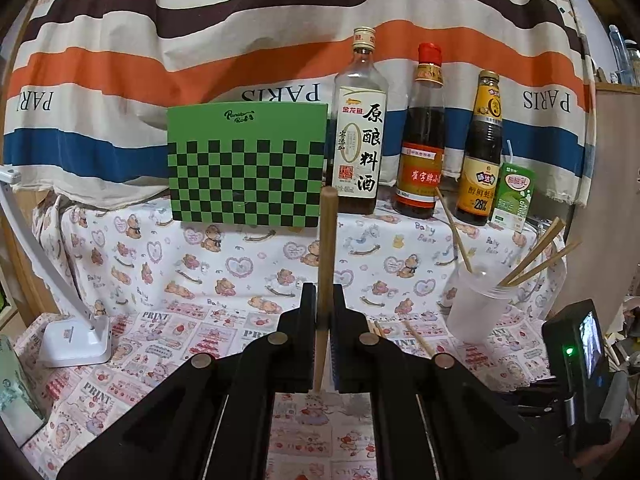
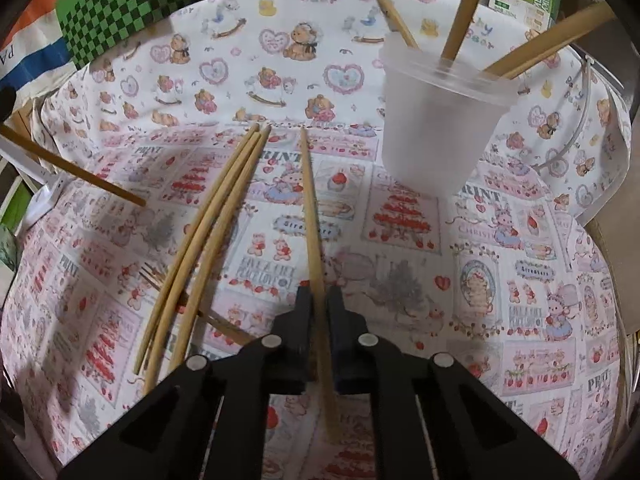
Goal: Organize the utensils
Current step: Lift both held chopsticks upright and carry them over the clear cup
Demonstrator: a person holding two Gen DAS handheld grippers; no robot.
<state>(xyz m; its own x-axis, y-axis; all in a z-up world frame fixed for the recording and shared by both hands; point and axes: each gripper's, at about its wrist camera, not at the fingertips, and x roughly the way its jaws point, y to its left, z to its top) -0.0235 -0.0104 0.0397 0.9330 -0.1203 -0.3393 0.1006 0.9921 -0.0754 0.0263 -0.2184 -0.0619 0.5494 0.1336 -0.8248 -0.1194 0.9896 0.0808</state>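
Observation:
My left gripper [image 1: 323,300] is shut on a wooden chopstick [image 1: 326,248] and holds it upright above the table. My right gripper [image 2: 319,300] is shut on another chopstick [image 2: 311,208] that points away over the cloth. A frosted plastic cup [image 2: 432,120] stands at the right with several chopsticks [image 2: 464,20] leaning in it; it also shows in the left wrist view [image 1: 476,300]. Three loose chopsticks [image 2: 200,240] lie on the cloth left of my right gripper. The left gripper's chopstick tip [image 2: 80,172] enters the right wrist view from the left.
A green checkered board [image 1: 246,164] stands at the back. Three sauce bottles [image 1: 420,136] and a green drink carton [image 1: 514,196] stand right of it. A white lamp base [image 1: 76,340] sits at the left. A striped cloth hangs behind.

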